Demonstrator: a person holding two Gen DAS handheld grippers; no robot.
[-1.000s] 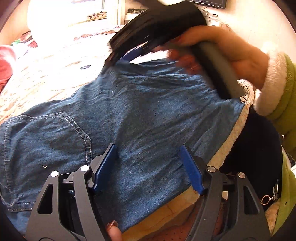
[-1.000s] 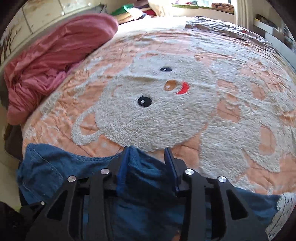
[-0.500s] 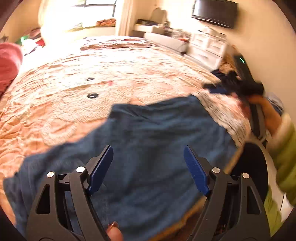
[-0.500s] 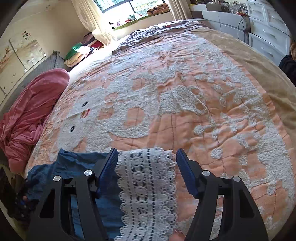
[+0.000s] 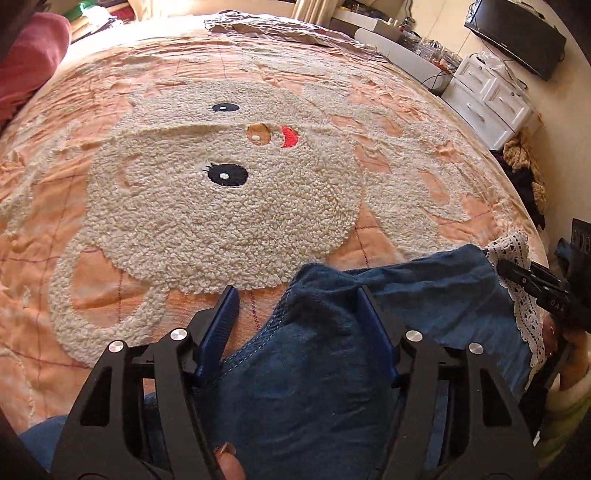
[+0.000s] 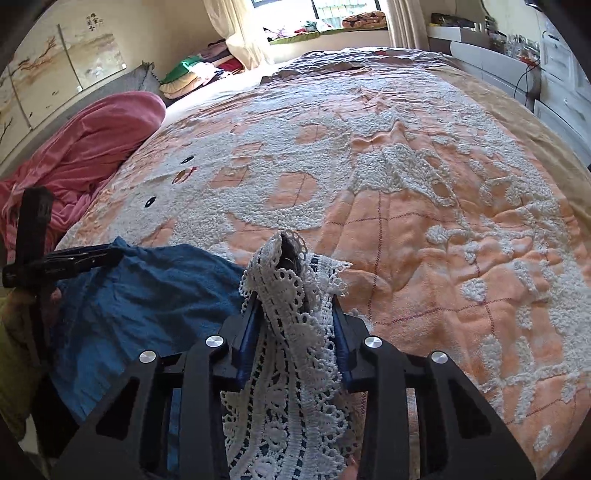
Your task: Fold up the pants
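Observation:
Blue denim pants (image 5: 332,387) with a white lace hem (image 5: 517,295) lie at the near edge of the bed. My left gripper (image 5: 297,317) is over their far folded edge. Its jaws are closing, with a ridge of denim between them, and the left pad (image 5: 221,325) still stands apart from the cloth. In the right wrist view the lace hem (image 6: 291,350) is bunched up between the pads of my right gripper (image 6: 293,295), which is closing and pinches it. The denim (image 6: 147,295) spreads to its left, toward the left gripper (image 6: 74,262).
The bed carries an orange cover with a fluffy white animal face (image 5: 221,206). A pink blanket (image 6: 92,147) is heaped along the left side. White drawers (image 5: 491,99) and a TV (image 5: 517,33) stand beyond the right edge. Folded clothes (image 6: 192,74) are piled by the window.
The left gripper slid from over the pants' middle to their far edge, and its jaws narrowed. The right gripper let go of denim, moved right to the lace hem and closed on it.

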